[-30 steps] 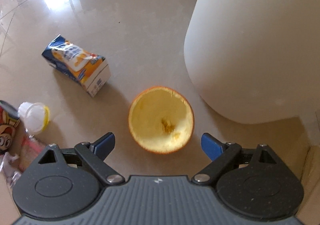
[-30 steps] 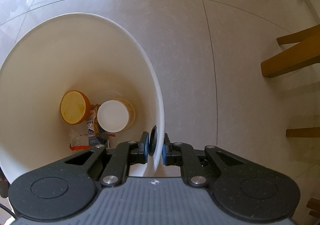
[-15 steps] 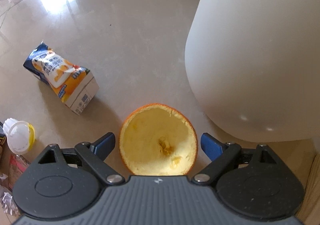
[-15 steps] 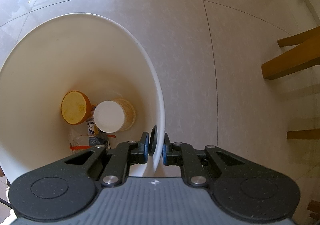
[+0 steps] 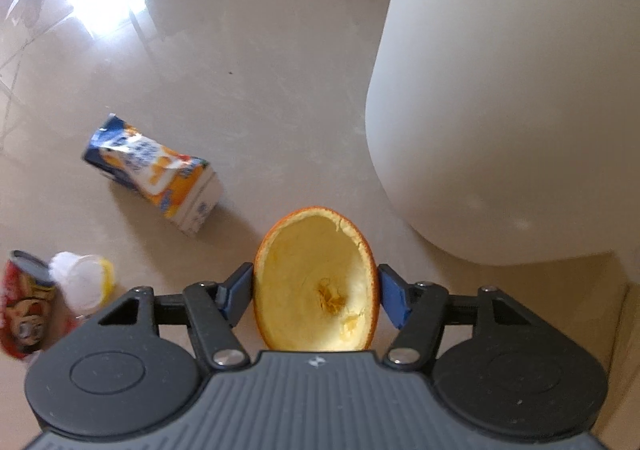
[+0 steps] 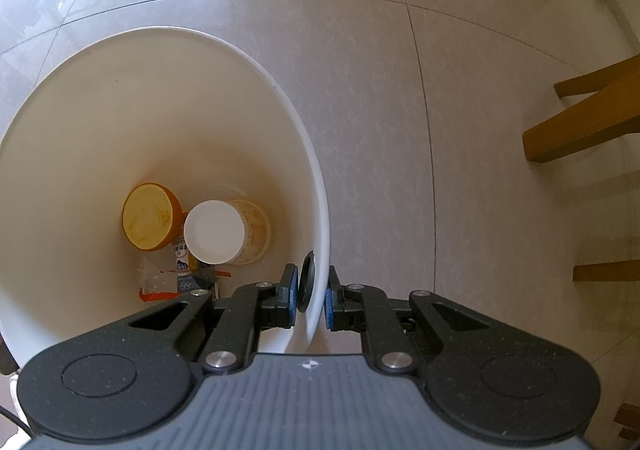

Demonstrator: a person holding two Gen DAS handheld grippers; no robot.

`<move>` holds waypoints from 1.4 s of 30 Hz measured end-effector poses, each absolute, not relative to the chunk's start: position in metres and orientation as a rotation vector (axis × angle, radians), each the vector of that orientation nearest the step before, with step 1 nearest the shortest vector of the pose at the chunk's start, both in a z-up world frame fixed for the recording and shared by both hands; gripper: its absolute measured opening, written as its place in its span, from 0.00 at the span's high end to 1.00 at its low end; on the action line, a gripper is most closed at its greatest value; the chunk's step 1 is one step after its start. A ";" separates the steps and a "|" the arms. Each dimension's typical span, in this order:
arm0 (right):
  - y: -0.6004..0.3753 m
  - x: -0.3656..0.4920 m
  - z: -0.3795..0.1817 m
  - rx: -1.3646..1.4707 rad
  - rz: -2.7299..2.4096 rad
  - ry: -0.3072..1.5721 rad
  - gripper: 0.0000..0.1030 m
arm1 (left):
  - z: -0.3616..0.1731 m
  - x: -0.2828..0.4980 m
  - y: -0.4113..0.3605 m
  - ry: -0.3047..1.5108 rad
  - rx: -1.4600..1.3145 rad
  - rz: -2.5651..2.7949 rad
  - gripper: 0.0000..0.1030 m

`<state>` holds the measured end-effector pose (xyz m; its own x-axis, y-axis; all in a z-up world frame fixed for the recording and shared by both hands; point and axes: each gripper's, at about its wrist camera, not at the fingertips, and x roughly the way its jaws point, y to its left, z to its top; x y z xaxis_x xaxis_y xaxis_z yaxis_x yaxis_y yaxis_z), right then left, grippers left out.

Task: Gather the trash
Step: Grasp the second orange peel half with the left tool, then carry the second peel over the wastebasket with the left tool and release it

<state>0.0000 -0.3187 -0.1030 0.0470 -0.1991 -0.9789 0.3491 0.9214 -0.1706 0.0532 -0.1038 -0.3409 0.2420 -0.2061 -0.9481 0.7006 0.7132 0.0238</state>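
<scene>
The left tongs (image 5: pixel 315 296), jaws just closing, squeeze a hollow orange peel half (image 5: pixel 316 282), pale yellow pith inside, beside the white bin (image 5: pixel 512 89). The right tongs (image 6: pixel 313 296) pinch the bin's rim. The juice carton's (image 5: pixel 154 171) print is blurred, unreadable.

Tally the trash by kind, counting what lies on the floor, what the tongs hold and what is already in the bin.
Orange peel halves: 2, one squeezed in the left tongs, one in the white bin
Drink cartons: 2, one on the floor, one in the bin
Cans: 1
Small clear plastic cups: 1
Paper cups: 1
Plastic wrappers: 1
Total: 8
</scene>
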 end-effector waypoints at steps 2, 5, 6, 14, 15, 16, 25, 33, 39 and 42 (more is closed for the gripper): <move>-0.319 0.000 -0.103 0.135 -0.426 1.468 0.85 | -0.327 0.050 -0.102 1.189 0.523 -0.648 0.37; -0.322 0.001 -0.103 0.153 -0.433 1.472 0.86 | -0.297 0.043 -0.098 1.201 0.558 -0.634 0.37; -0.323 0.002 -0.103 0.163 -0.436 1.474 0.86 | -0.287 0.042 -0.096 1.204 0.559 -0.632 0.37; -0.334 0.003 -0.103 0.197 -0.432 1.478 0.87 | -0.187 0.036 -0.087 1.195 0.570 -0.590 0.37; -0.335 0.002 -0.103 0.201 -0.432 1.477 0.87 | -0.174 0.036 -0.090 1.192 0.578 -0.592 0.37; -0.336 0.002 -0.103 0.208 -0.435 1.476 0.87 | -0.160 0.035 -0.093 1.185 0.586 -0.599 0.37; -0.346 -0.002 -0.100 0.240 -0.427 1.474 0.87 | -0.046 0.042 -0.144 1.079 0.595 -0.694 0.36; -0.350 -0.004 -0.101 0.237 -0.406 1.472 0.88 | -0.028 0.039 -0.202 0.990 0.632 -0.840 0.36; -0.349 -0.007 -0.100 0.241 -0.395 1.463 0.88 | -0.042 0.032 -0.217 1.109 0.557 -0.984 0.16; -0.350 -0.009 -0.099 0.248 -0.394 1.459 0.88 | -0.047 0.028 -0.218 1.138 0.540 -0.994 0.16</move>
